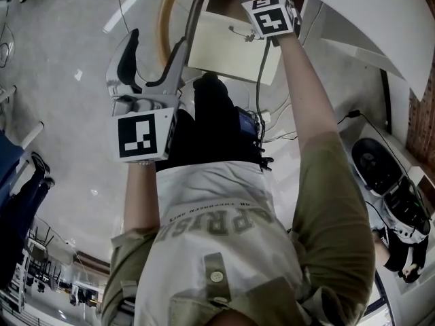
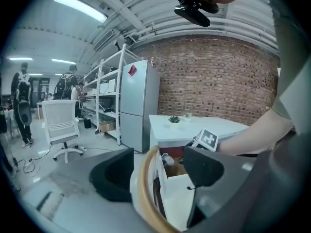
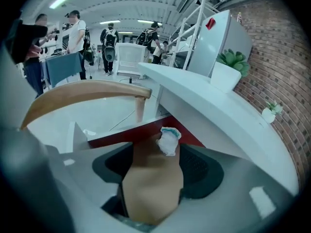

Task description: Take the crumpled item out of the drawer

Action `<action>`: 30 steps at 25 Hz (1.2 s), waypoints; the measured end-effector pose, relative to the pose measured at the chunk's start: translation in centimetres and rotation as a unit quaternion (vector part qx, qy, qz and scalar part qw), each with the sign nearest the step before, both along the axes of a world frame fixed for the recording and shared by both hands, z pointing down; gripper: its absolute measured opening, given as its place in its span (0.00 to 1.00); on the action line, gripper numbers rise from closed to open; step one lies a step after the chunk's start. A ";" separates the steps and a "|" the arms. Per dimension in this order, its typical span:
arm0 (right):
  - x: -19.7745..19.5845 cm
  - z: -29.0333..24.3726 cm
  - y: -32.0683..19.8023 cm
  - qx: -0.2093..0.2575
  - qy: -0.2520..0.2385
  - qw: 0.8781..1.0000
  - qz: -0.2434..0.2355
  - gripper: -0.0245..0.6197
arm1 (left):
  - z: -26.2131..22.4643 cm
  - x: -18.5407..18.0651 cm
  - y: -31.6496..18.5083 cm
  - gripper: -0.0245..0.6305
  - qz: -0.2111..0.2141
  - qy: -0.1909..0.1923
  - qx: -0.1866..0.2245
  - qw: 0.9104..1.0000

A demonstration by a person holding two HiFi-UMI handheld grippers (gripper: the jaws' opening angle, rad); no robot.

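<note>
The crumpled item (image 3: 168, 141), a white wad with a teal edge, lies on the tan bottom of the open drawer (image 3: 153, 188) under the white desk. My right gripper (image 3: 158, 159) reaches down into the drawer and is open. The wad sits just ahead of and between its black fingertips (image 3: 199, 171), and the pads do not press on it. The left gripper view shows the wad (image 2: 166, 158) small inside the drawer (image 2: 175, 198), with the right gripper's marker cube (image 2: 208, 140) above it. My left gripper (image 1: 153, 56) hangs open and empty to the drawer's left.
A curved wooden chair back (image 3: 82, 93) stands close in front of the drawer (image 1: 234, 49). The white desk top (image 3: 218, 115) overhangs it and carries a potted plant (image 3: 228, 72). Cables (image 1: 272, 124) lie on the floor. Farther off are an office chair (image 2: 60, 125), a fridge (image 2: 138, 101) and several people.
</note>
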State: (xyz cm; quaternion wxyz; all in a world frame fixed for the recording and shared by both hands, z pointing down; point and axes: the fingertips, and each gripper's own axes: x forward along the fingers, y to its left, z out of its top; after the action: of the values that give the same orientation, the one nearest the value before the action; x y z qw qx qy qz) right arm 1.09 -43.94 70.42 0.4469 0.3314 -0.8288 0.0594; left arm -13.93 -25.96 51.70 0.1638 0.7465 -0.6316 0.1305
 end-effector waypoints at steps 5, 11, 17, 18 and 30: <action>-0.7 1.5 -0.5 0.000 0.030 0.999 -0.029 0.51 | 0.9 -0.4 -0.5 0.53 0.000 0.002 0.005 1.000; -1.4 2.8 -1.4 -0.003 0.060 0.997 -0.044 0.51 | 1.4 -0.3 -2.6 0.53 0.010 -0.008 0.010 1.000; -1.2 5.7 -2.4 -0.003 0.111 0.991 -0.076 0.51 | 2.1 0.4 -5.1 0.53 0.023 -0.011 0.018 0.999; -1.3 5.9 -2.6 -0.002 0.117 0.990 -0.081 0.51 | 2.1 0.5 -5.5 0.53 0.026 -0.012 0.020 0.999; -2.9 9.6 -5.3 0.017 0.172 0.978 -0.114 0.51 | 4.2 0.2 -8.7 0.53 0.024 -0.007 0.027 0.999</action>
State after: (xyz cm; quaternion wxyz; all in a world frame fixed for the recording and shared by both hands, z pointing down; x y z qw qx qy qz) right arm -1.82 -49.25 80.00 0.5807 0.2476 -0.7729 -0.0643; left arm -13.75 -34.61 55.86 0.1363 0.7647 -0.6178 0.1228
